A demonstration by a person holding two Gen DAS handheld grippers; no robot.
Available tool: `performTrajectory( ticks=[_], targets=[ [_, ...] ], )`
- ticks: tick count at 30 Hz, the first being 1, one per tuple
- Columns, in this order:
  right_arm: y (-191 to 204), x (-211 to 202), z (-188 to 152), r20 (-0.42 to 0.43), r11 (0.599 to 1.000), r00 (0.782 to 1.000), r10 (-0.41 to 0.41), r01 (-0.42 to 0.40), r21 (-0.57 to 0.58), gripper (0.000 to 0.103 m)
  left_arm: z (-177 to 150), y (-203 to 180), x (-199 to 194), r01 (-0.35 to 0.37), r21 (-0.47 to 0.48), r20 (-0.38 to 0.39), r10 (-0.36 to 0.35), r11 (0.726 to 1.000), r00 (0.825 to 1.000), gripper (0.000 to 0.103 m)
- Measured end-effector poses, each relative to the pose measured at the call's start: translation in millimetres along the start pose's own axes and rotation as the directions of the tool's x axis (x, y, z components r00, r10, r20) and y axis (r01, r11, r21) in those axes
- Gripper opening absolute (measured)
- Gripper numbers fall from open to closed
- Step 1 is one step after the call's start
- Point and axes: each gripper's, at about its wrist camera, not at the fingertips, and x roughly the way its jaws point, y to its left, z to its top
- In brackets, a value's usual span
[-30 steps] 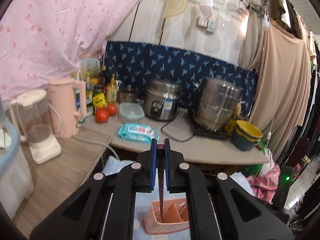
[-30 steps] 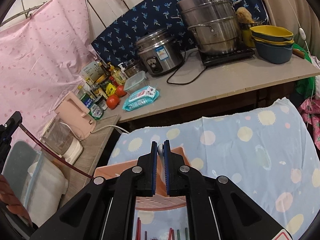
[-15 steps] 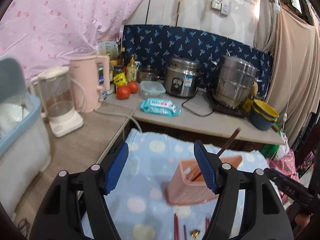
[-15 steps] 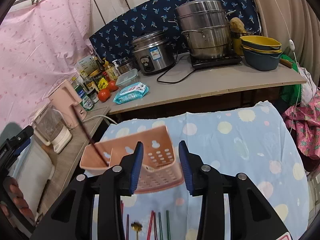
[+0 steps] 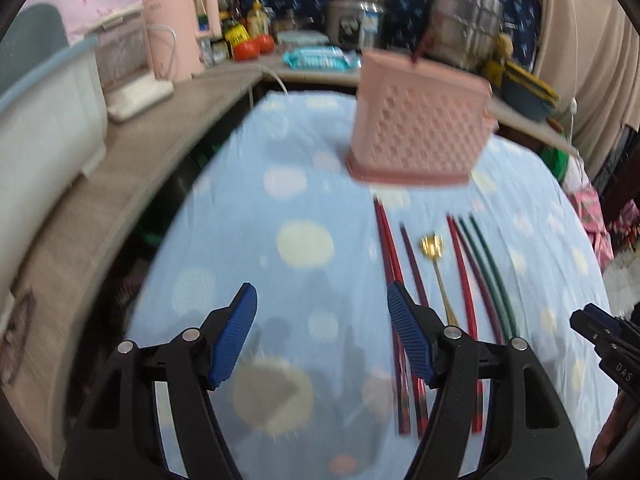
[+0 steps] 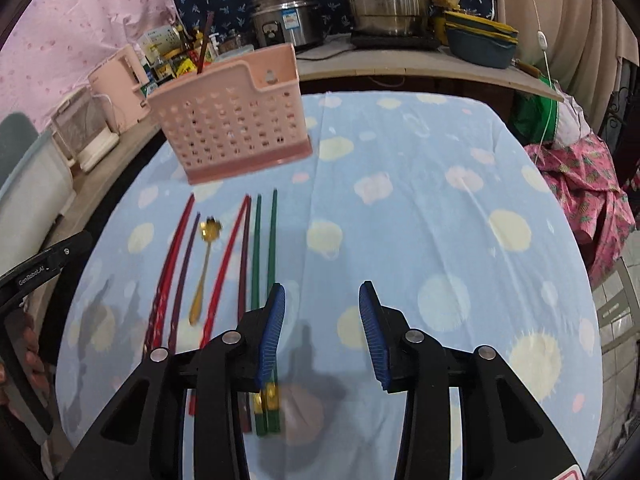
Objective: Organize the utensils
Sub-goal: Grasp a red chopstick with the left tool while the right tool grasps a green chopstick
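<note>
Left gripper jaws spread wide, nothing between the blue pads, hovering low and angled down. Right gripper likewise parted and empty, pads clear. Both held side by side.

Bright, fisheye-warped, motion-blurred left view

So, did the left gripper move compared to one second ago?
Yes. The left gripper has opened and pulled back and down from the pink holder, which now stands ahead of it before the steel pot, with one chopstick inside.
</note>
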Motion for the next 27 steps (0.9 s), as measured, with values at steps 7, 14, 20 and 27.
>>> performTrajectory(
  ticks=[7, 14, 20, 27],
  targets=[
    [10, 14, -35, -0.069, 1.0, 0.997, 0.026, -0.026, -0.002, 0.036, -39, -18, 6, 0.031, 0.039, -0.073, -0.028, 0.999, 0.997, 0.064],
    [20, 25, -46, -0.103, 0.999, 0.994, 0.036, -0.039, -0.03, 0.025, -52, -28, 6, 0.041, 0.074, -0.079, -0.035, 0.996, 0.996, 0.062],
    [27, 27, -51, -0.115, 0.998, 0.993, 0.024, -0.031, -0.062, 0.018, -56, -28, 6, 0.056, 0.066, -0.089, -0.05, 0.996, 0.995, 0.059],
    [18, 25, -52, -0.109, 0.999, 0.994, 0.024, -0.028, -0.036, 0.009, -60, -34, 6, 0.083, 0.079, -0.098, -0.075, 0.993, 0.992, 0.056]
  ],
)
